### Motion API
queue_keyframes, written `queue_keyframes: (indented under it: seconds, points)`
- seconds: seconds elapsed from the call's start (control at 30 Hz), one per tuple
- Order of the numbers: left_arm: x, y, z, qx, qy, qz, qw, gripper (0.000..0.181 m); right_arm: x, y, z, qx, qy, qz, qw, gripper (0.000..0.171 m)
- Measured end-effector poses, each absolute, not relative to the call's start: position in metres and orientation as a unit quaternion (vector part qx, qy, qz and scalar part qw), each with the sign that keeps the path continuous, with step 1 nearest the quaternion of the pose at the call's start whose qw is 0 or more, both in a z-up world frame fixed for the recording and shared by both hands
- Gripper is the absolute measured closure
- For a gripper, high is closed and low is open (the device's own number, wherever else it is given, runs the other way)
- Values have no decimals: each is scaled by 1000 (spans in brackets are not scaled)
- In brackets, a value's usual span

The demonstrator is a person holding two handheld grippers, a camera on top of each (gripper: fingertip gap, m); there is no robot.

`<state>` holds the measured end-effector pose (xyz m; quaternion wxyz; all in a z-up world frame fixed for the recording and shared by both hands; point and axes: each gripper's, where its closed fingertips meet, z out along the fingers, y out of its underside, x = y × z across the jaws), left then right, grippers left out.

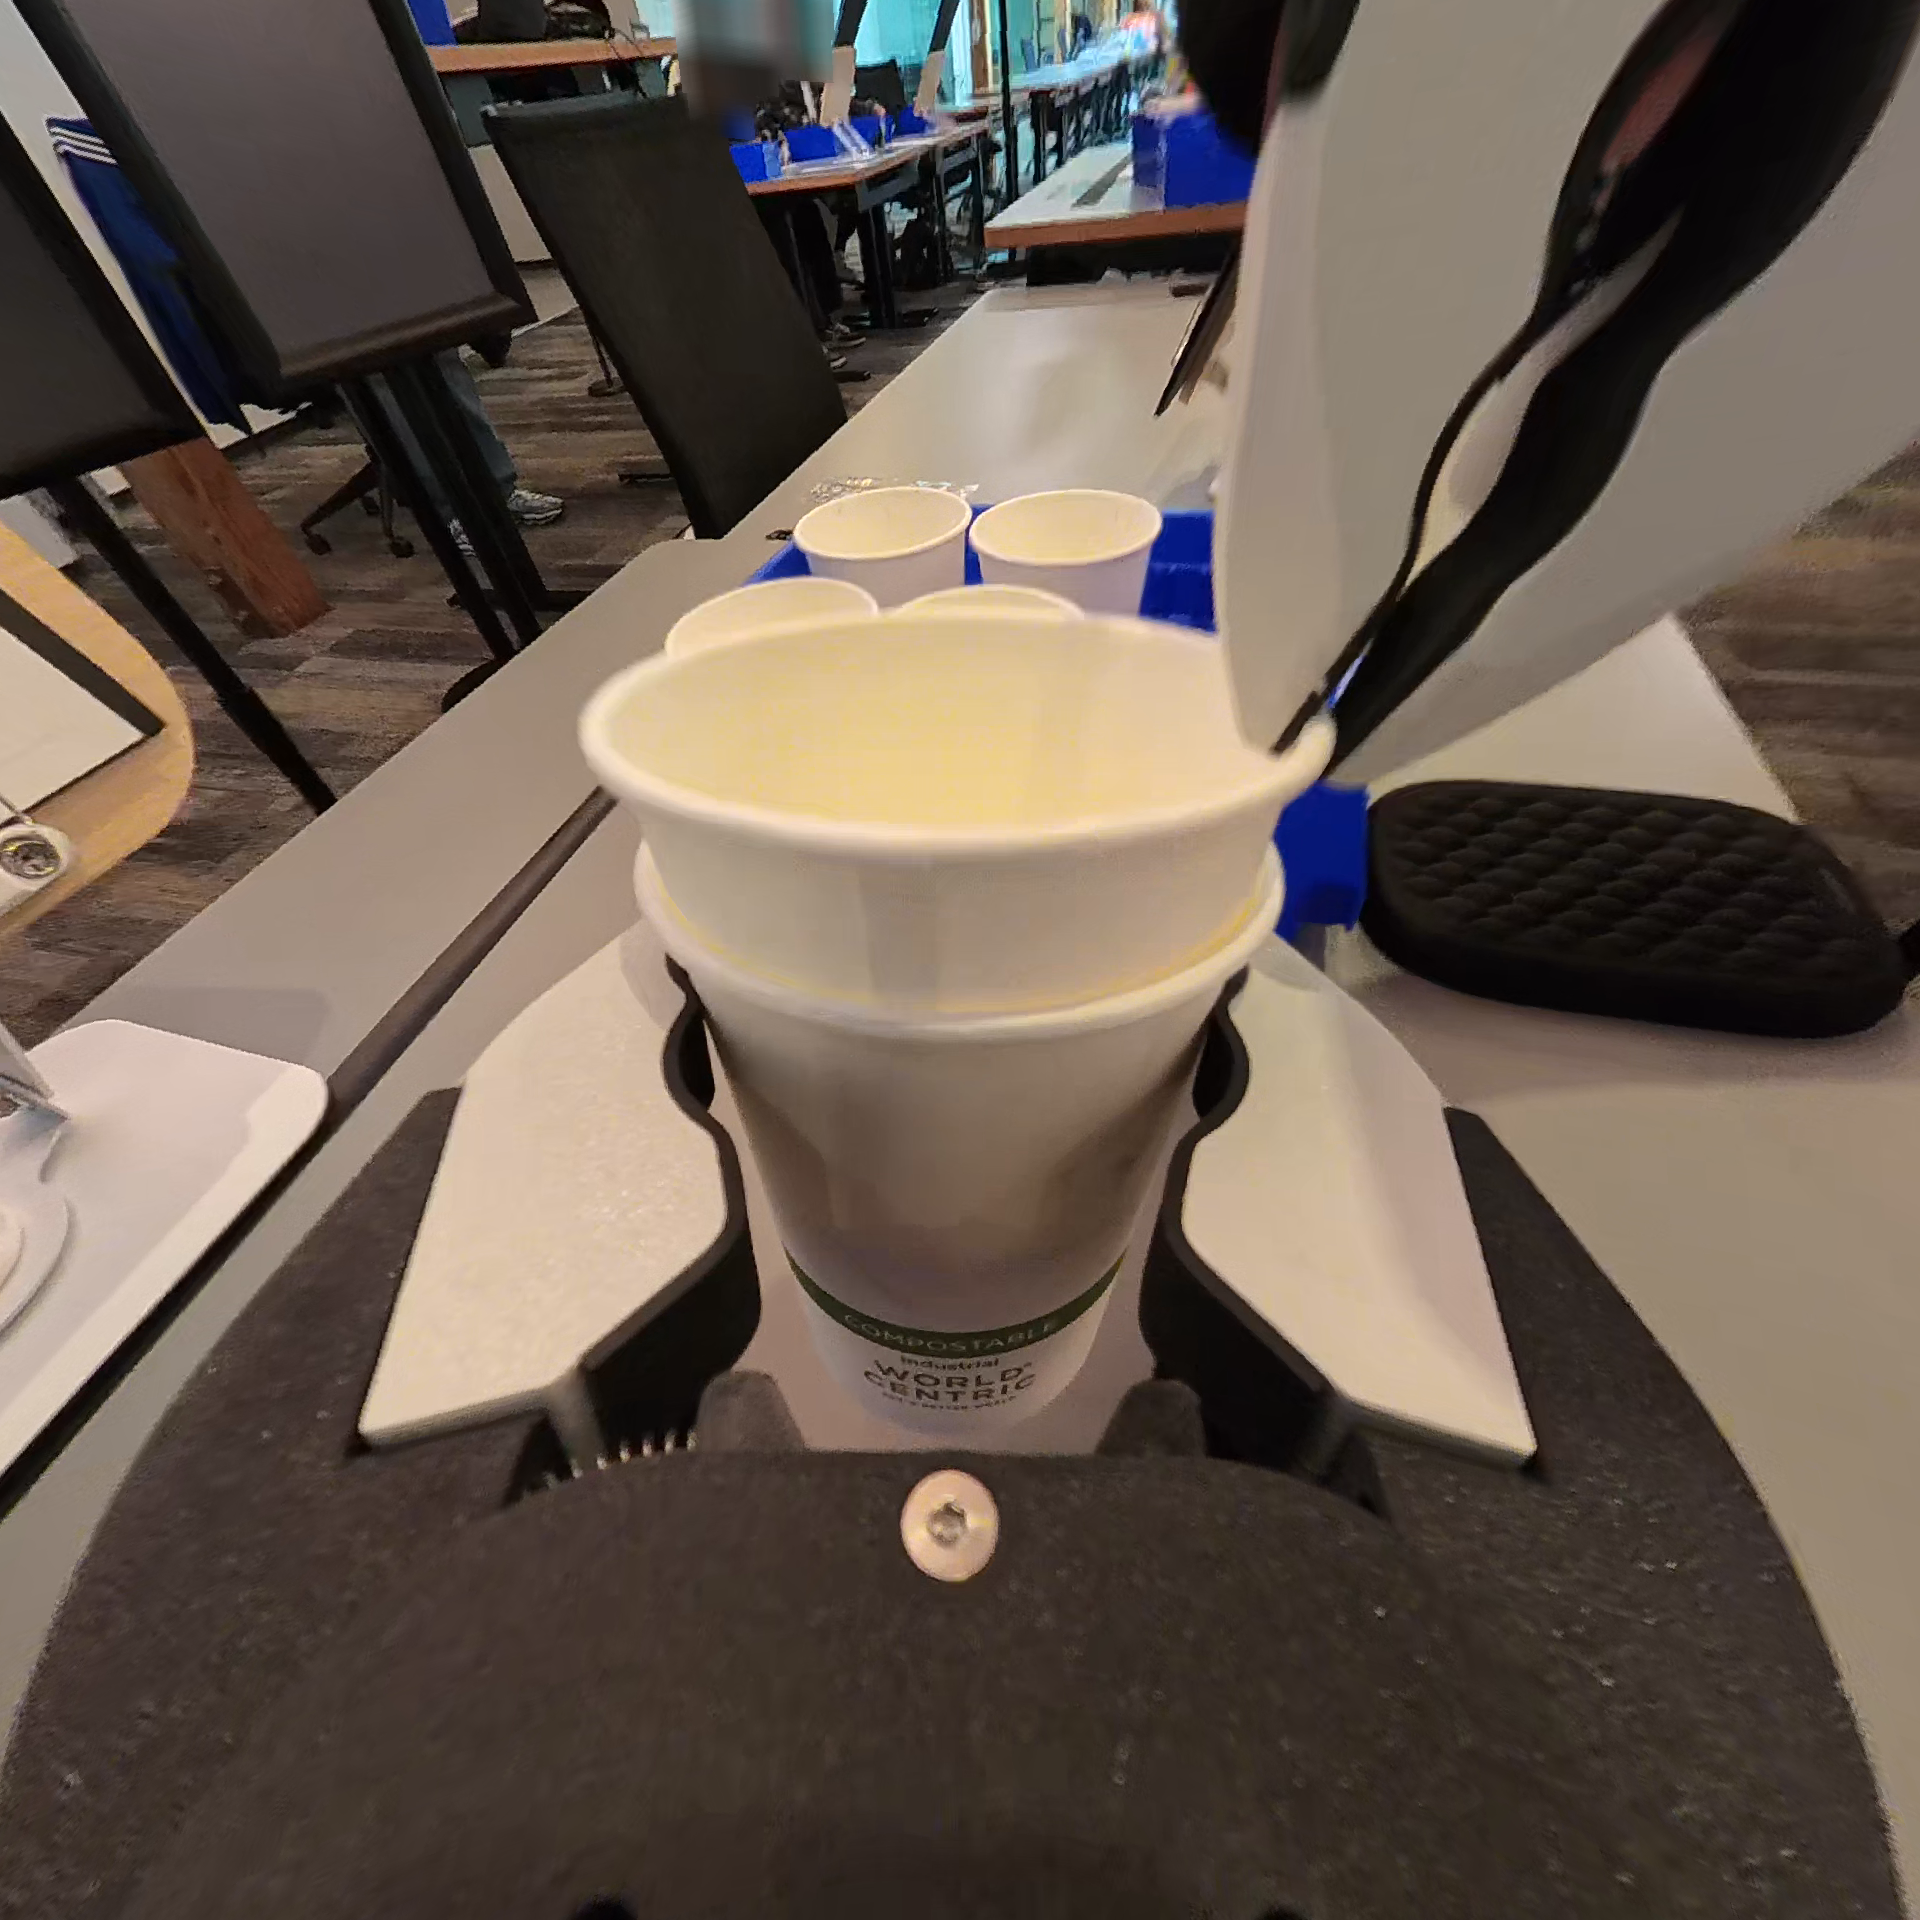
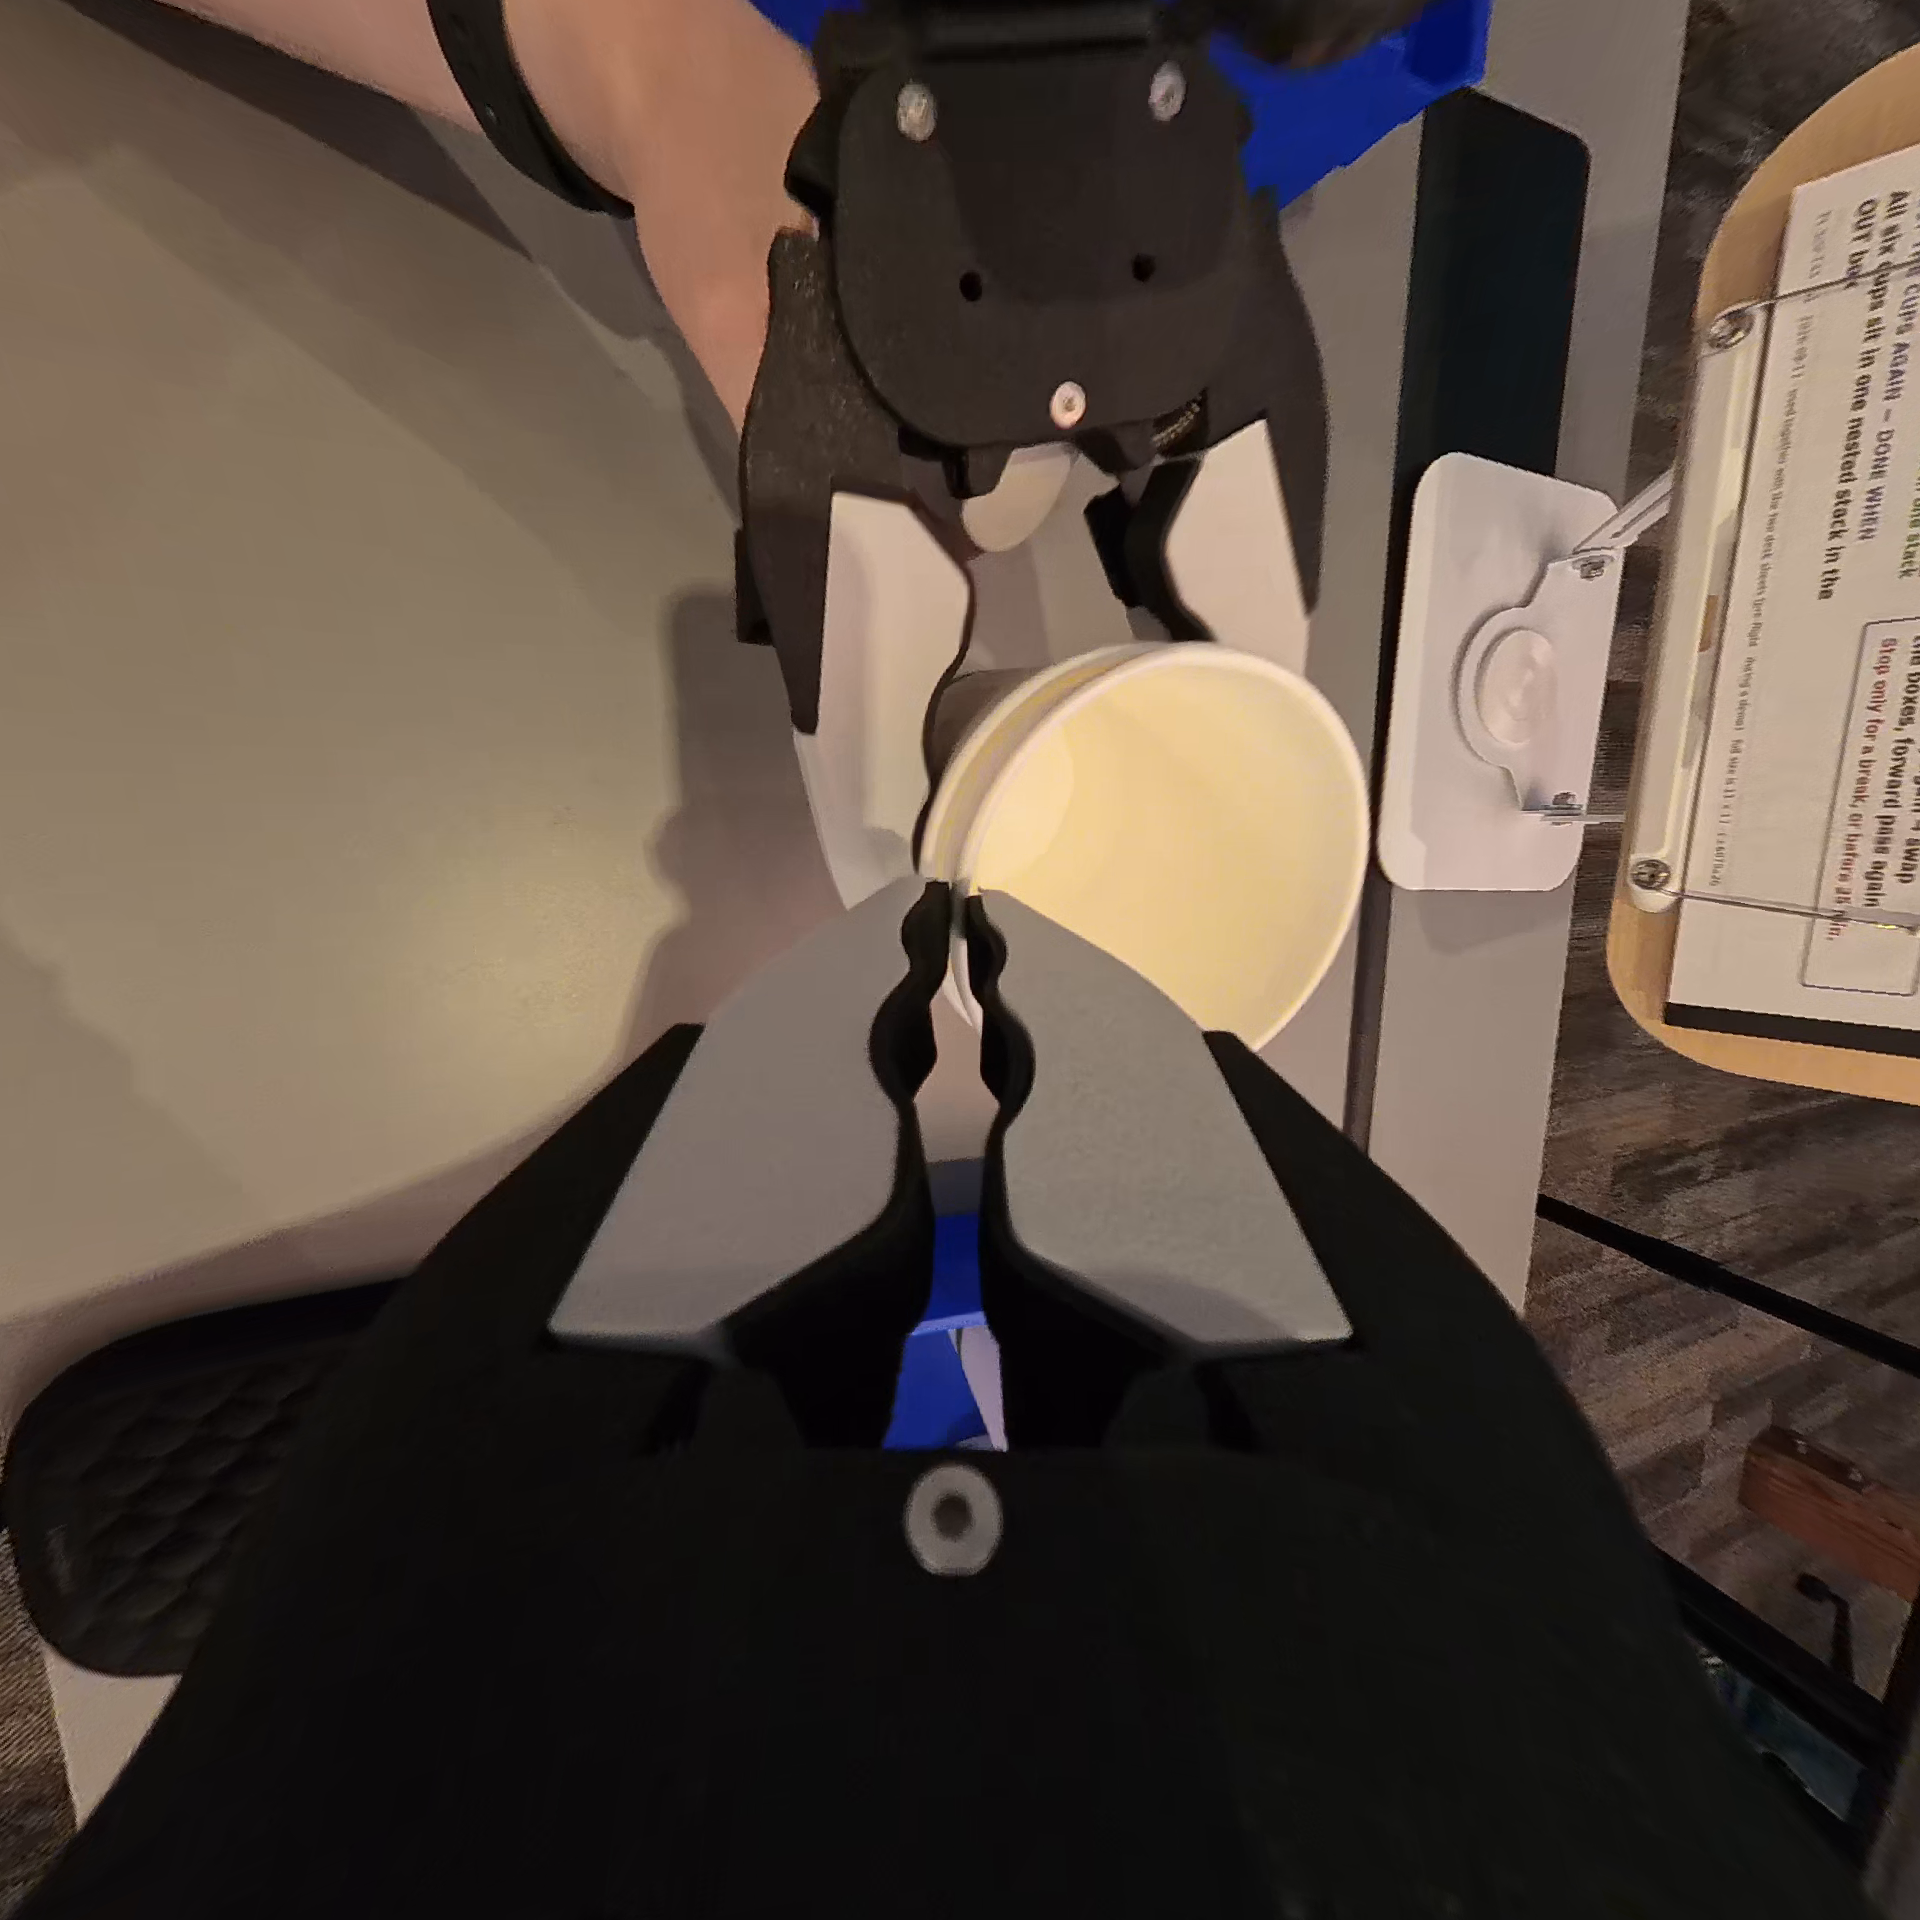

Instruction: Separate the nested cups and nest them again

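Pinching inner cup (image 2: 1164,831) rim, right hand-held gripper (image 2: 958,906); base hidden.

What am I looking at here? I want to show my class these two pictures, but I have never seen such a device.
There is no robot: a person holds a two-finger gripper in each hand, each with its own camera looking along its fingers. The left wrist view shows the left gripper clamped around the outer paper cup, with the inner cup nested in it. The right wrist view looks down: the right gripper pinches the inner cup's rim, probably to pull it out. Behind, four separate paper cups stand in a blue bin on the grey table, beside a black quilted pad.
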<state>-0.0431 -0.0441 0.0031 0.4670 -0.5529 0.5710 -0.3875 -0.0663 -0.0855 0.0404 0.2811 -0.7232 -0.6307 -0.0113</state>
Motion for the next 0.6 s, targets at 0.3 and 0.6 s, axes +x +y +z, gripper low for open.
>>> queue_keyframes:
  seconds: [0.3, 0.6]
  points:
    - [-42, -39, -10, -566, 578, -369, 458, 89, -46, -89, 115, -720, -605, -64, 334, 168]
    - [-43, -37, -8, -569, 574, -371, 457, 89, 61, -129, 152, -788, -500, -145, 330, 168]
